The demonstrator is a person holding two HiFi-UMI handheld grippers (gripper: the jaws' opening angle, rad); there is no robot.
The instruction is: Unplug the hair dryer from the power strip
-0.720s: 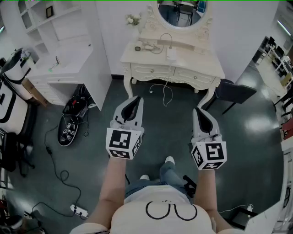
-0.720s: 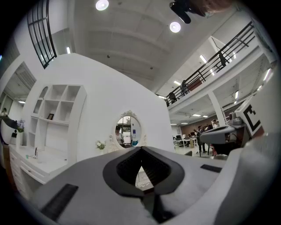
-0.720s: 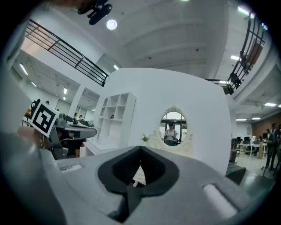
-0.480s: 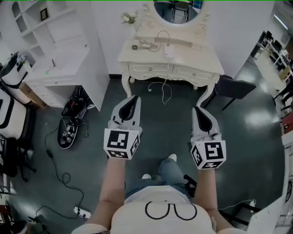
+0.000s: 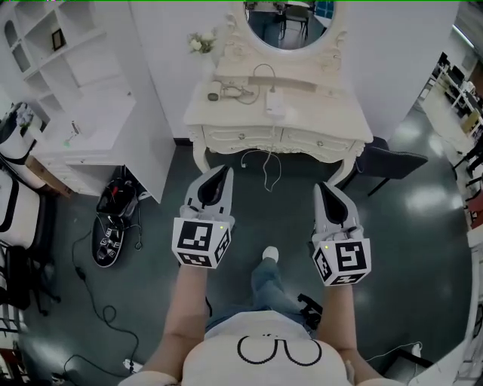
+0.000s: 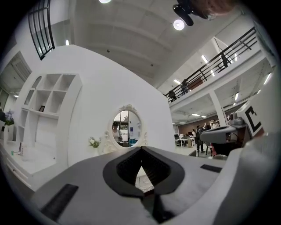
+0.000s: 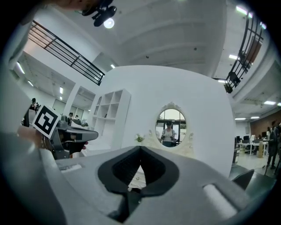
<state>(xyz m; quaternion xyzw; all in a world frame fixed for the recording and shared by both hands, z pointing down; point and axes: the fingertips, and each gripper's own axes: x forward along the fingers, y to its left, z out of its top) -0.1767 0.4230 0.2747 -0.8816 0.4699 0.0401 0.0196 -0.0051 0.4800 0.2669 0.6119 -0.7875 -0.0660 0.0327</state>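
Observation:
A white dressing table [image 5: 332, 128] with an oval mirror [image 5: 290, 16] stands ahead of me against the wall. On its top lies a white power strip [image 5: 273, 102]. Left of it are small items with a looped cord [image 5: 230, 92]; I cannot make out which is the hair dryer. A thin white cord [image 5: 266, 162] hangs down the table's front. My left gripper [image 5: 219, 176] and right gripper [image 5: 323, 188] are held level side by side, short of the table, both shut with nothing in them. The left gripper [image 6: 141, 151] and the right gripper [image 7: 140, 151] face the mirror.
A white shelf unit [image 5: 83, 83] stands left of the table and a dark chair [image 5: 392, 162] to its right. A black bag [image 5: 113, 219] and loose cables [image 5: 87, 286] lie on the dark floor at left. My shoe [image 5: 269, 255] is between the grippers.
The dressing table has come nearer and lower in the head view as I step forward. Both grippers keep their pose and stay shut.

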